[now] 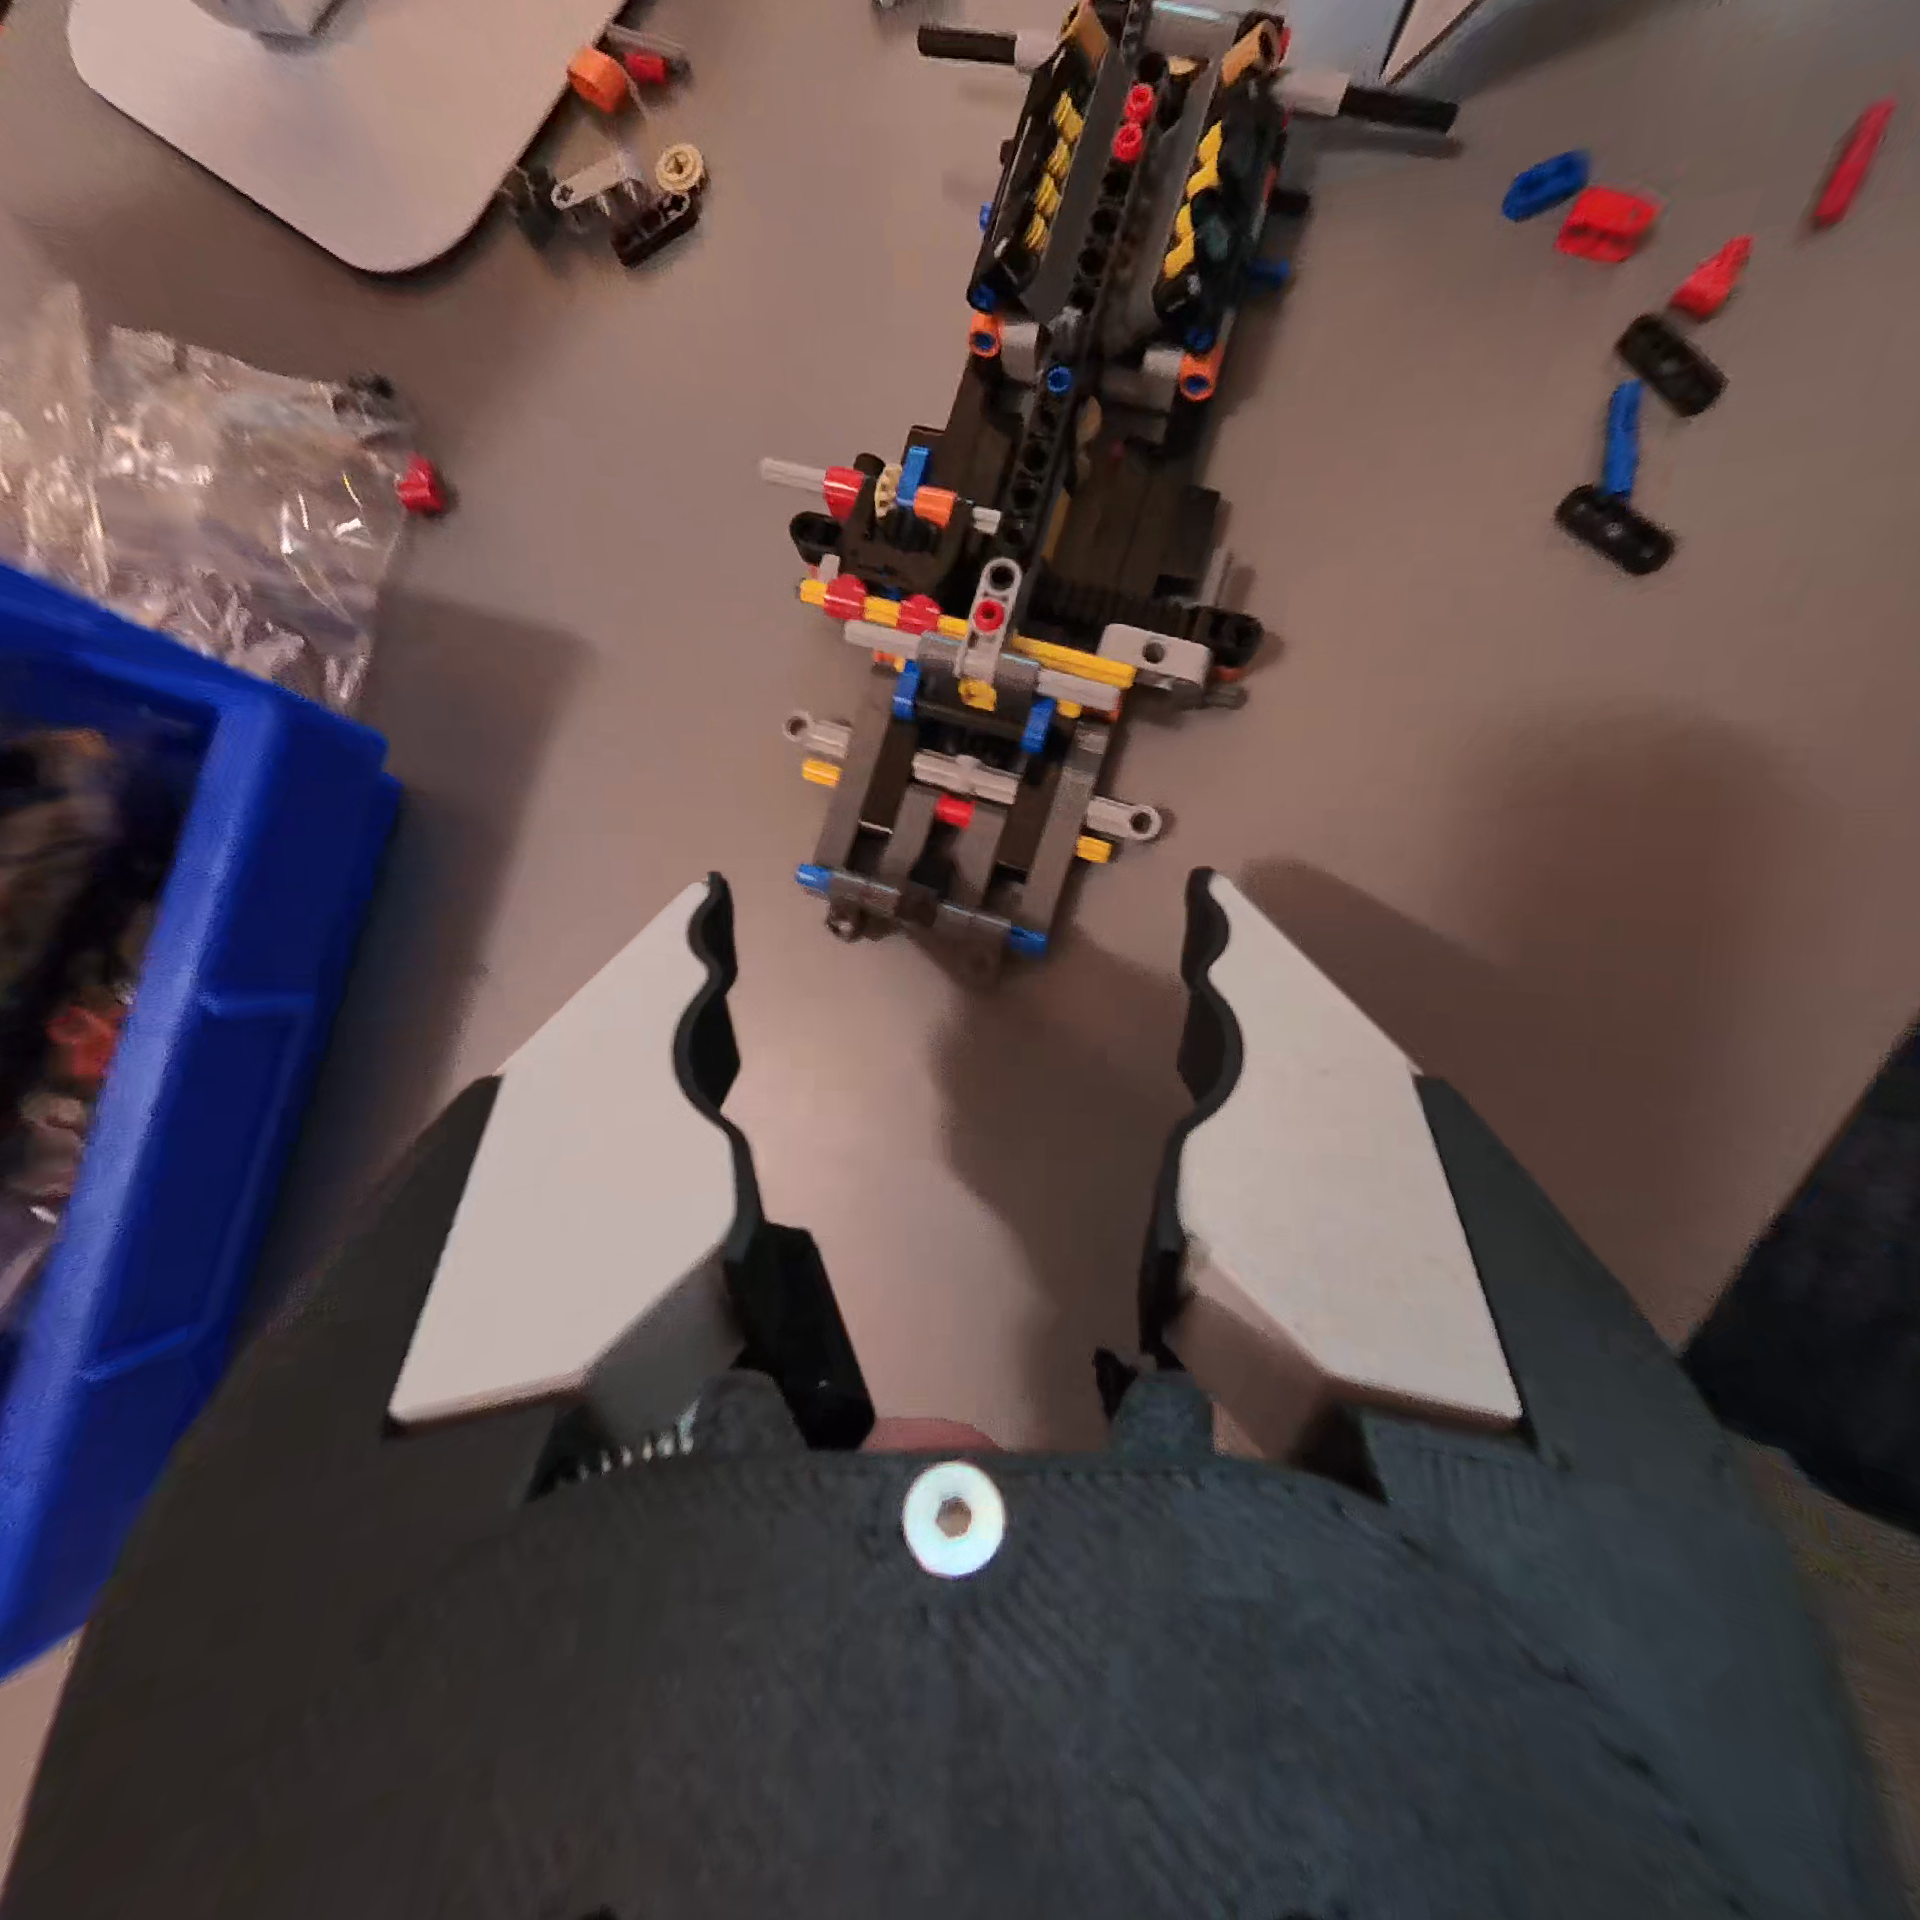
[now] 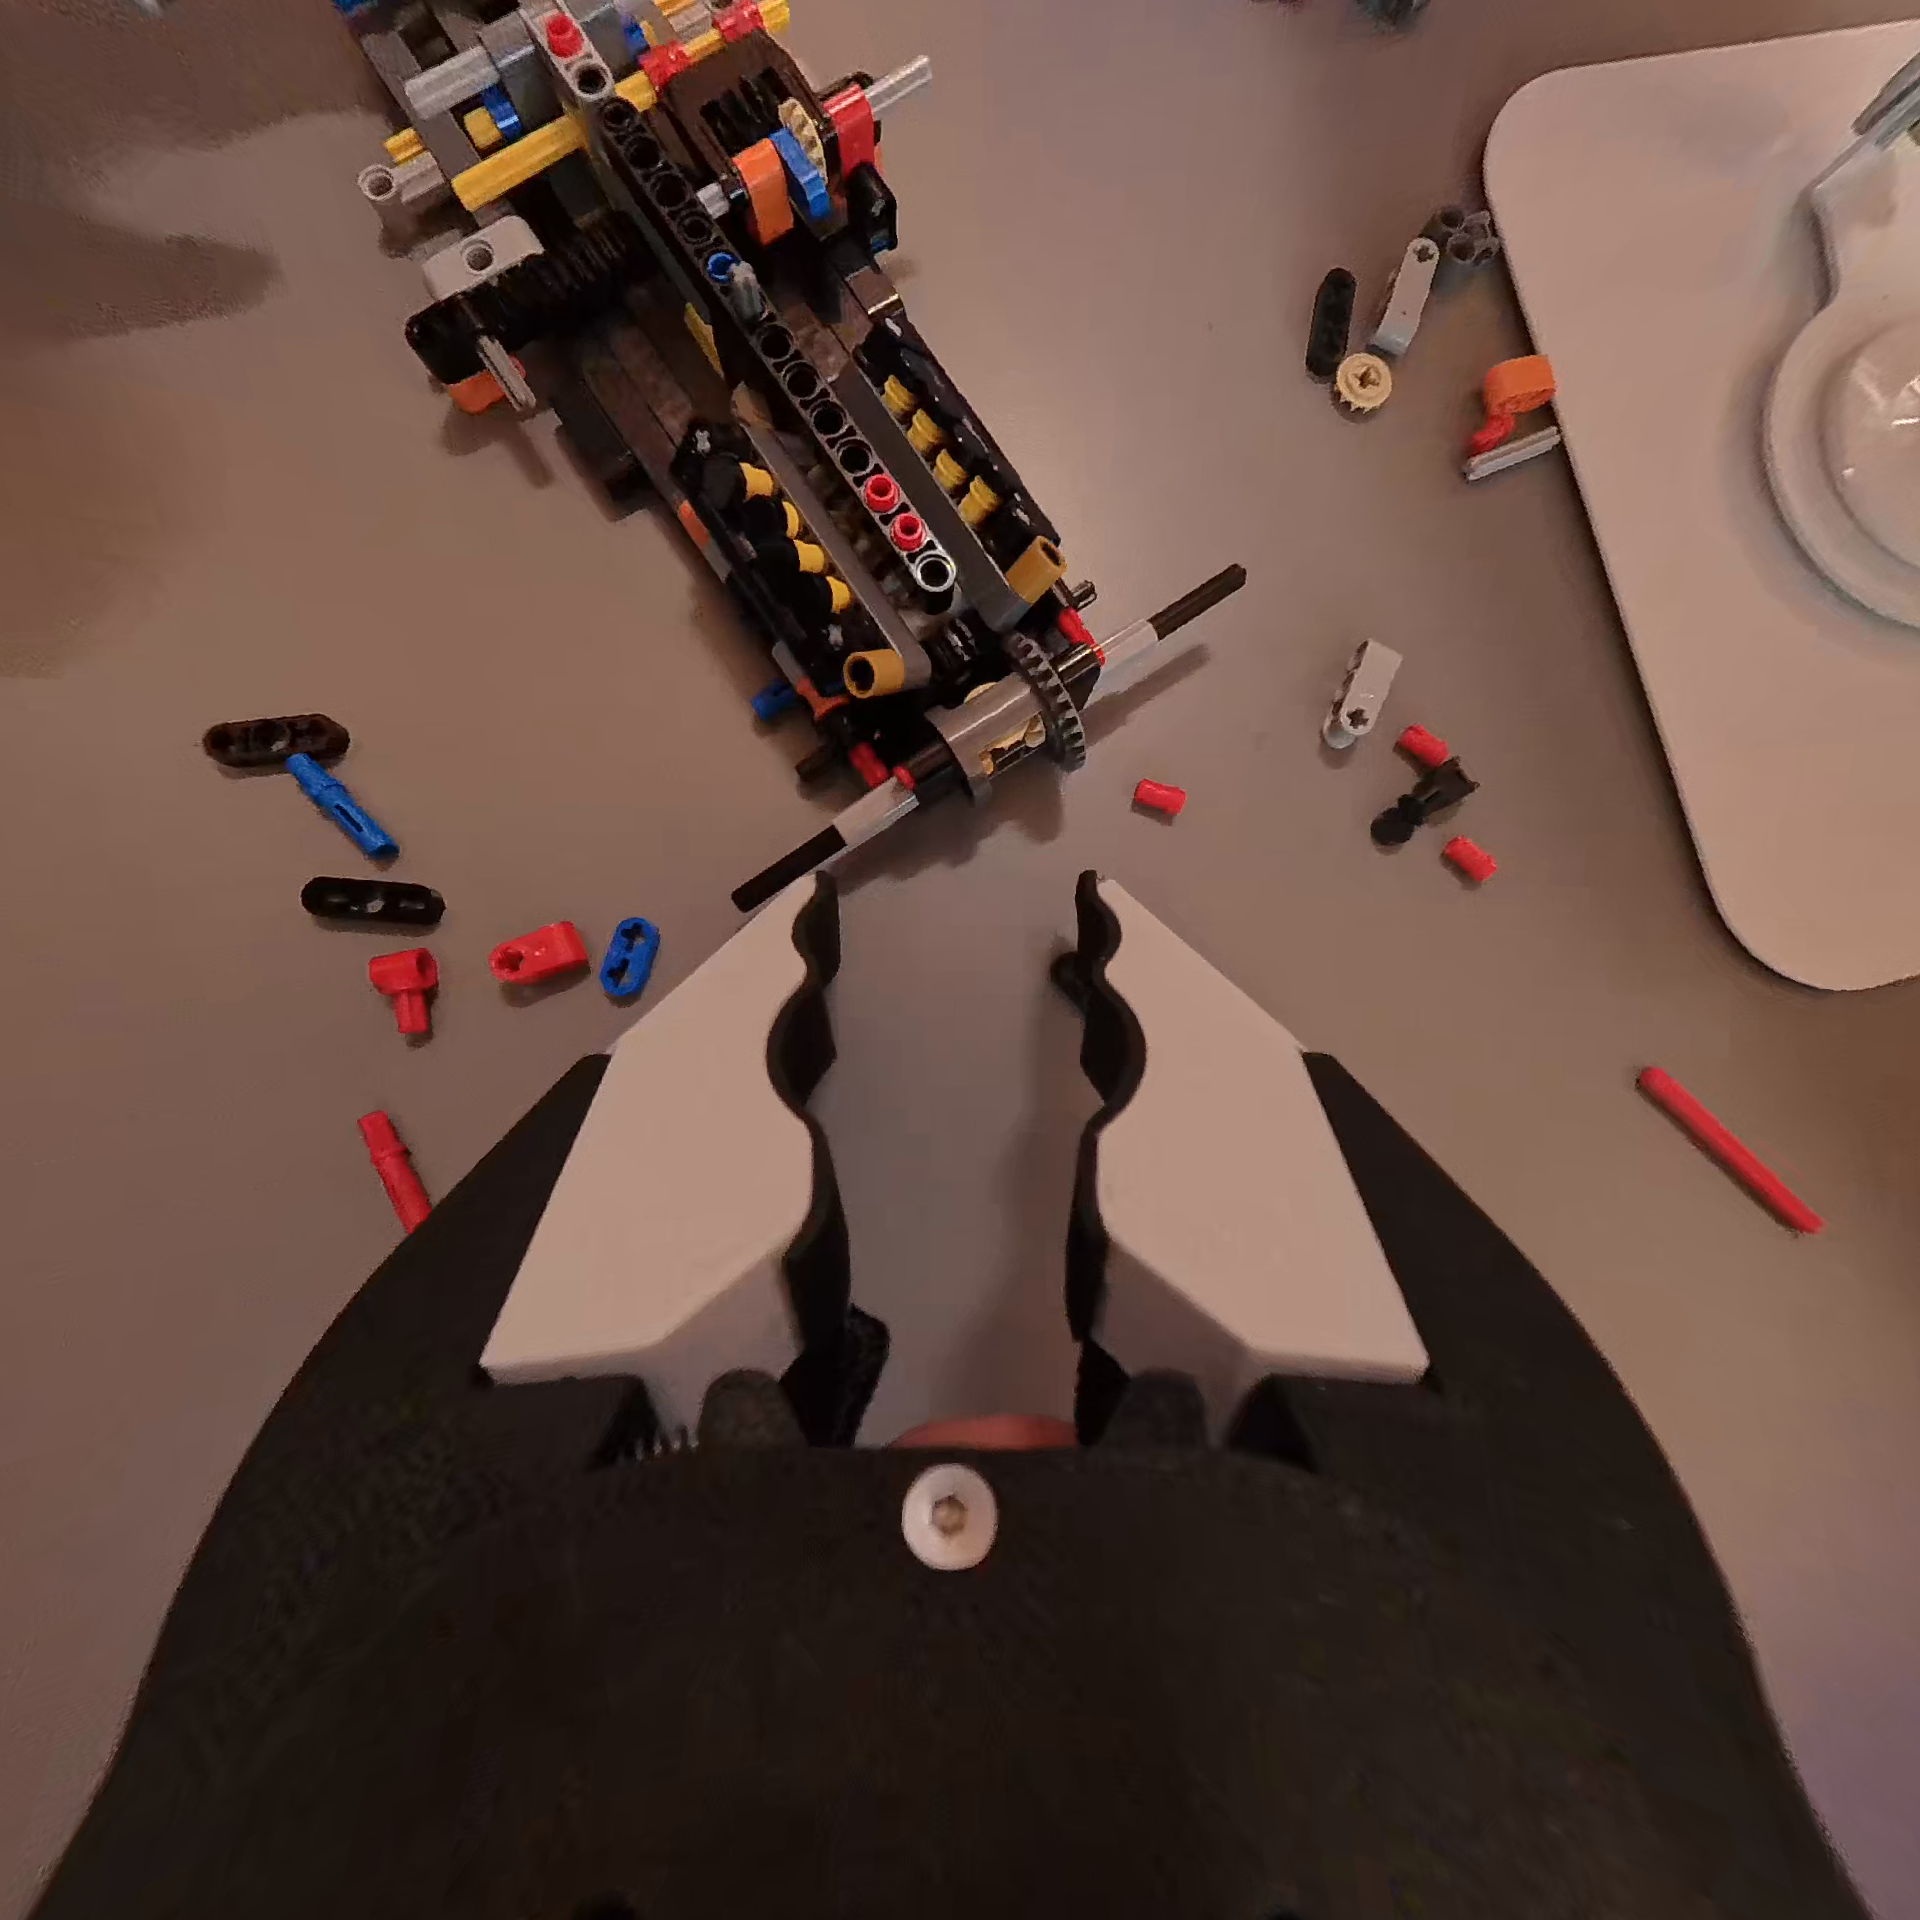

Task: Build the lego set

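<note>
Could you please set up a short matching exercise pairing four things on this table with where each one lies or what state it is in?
Things:
1. blue bin
2. long red axle
3. clear plastic bag
4. left gripper

Places or states:
A. open, holding nothing
B. alone on the table, right of the right gripper
C. at the left edge of the left wrist view, holding parts
D. crumpled, just beyond the bin

Pairs: 1-C, 2-B, 3-D, 4-A
</note>
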`<state>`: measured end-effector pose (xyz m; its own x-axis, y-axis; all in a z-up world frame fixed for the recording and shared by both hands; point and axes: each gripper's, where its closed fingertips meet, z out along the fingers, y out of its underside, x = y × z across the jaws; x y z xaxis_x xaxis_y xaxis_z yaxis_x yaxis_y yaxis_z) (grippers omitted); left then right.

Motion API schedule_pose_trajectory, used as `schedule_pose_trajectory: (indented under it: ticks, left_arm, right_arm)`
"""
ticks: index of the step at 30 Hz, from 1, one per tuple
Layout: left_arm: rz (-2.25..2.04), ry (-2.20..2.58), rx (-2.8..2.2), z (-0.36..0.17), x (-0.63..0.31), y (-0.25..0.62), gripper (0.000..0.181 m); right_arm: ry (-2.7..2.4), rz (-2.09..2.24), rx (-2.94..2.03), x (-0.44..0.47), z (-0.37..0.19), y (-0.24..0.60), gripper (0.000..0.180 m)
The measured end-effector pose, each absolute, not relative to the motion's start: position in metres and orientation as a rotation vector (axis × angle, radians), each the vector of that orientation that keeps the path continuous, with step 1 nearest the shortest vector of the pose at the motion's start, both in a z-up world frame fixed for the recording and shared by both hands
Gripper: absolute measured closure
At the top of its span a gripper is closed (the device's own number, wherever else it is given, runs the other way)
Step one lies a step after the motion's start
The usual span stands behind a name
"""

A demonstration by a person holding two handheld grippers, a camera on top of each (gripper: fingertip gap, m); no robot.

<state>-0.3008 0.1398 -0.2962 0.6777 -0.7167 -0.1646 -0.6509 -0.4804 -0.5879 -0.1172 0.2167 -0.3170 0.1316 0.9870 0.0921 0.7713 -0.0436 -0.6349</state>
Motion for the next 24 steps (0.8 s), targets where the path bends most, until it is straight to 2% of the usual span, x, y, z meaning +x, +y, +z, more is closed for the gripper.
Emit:
schedule_pose_trajectory:
  ticks: [1,4,7,9,16,24]
  left_arm:
    - [-0.11,1.09,-2.264,-0.3,-0.3,0.145,0.092]
    - [-0.066,1.213,-2.315,-0.321,-0.299,0.155,0.085]
    - [-0.156,1.263,-2.328,-0.328,-0.293,0.16,0.09]
    - [-0.234,1.273,-2.363,-0.33,-0.29,0.157,0.106]
    - [-0.346,1.236,-2.397,-0.329,-0.284,0.154,0.116]
    - [-0.66,1.101,-2.502,-0.319,-0.277,0.149,0.116]
  right_arm:
    - [-1.69,0.5,-1.854,-0.117,-0.316,0.215,0.137]
    - [-1.693,0.493,-1.821,-0.118,-0.312,0.209,0.137]
    - [-1.686,0.479,-1.784,-0.118,-0.306,0.205,0.137]
    - [-1.697,0.483,-1.745,-0.119,-0.303,0.201,0.139]
    - [-1.801,0.381,-1.479,-0.133,-0.296,0.185,0.145]
    - [-1.902,0.059,-1.062,-0.16,-0.297,0.175,0.151]
